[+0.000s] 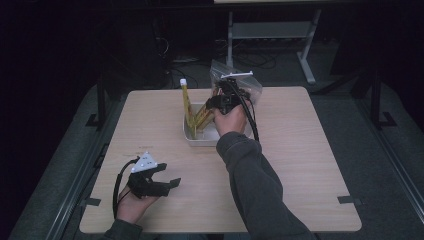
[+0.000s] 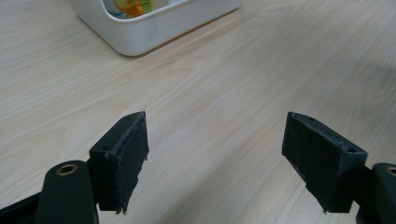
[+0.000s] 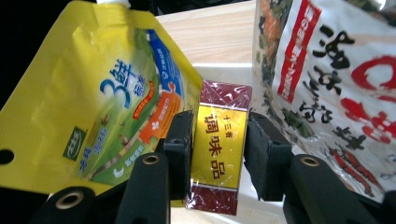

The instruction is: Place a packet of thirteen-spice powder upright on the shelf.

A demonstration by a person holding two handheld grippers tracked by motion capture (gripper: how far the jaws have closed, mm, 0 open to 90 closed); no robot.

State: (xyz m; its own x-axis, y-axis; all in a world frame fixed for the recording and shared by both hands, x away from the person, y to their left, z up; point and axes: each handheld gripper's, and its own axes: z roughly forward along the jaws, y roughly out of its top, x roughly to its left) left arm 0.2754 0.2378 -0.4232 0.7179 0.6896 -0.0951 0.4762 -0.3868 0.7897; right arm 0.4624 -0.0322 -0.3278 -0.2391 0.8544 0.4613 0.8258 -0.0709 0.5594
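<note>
Right gripper (image 3: 218, 140): over white tub (image 1: 200, 140), far centre of worktop (image 1: 310, 165); jaws either side of maroon-and-gold seasoning box (image 3: 219, 154), grip not certain.
Beside box: yellow spouted pouch (image 3: 93, 107) left, clear printed bag (image 3: 336, 79) right.
Left gripper (image 2: 215, 158): near left, jaws spread, nothing between.

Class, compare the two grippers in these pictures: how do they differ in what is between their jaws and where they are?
The right gripper has a dark red and gold box between its jaws; the left gripper has nothing between its wide-open jaws. The right gripper is at the white bin among the packets; the left gripper is low over bare table, apart from the bin. Both have black jaws.
</note>
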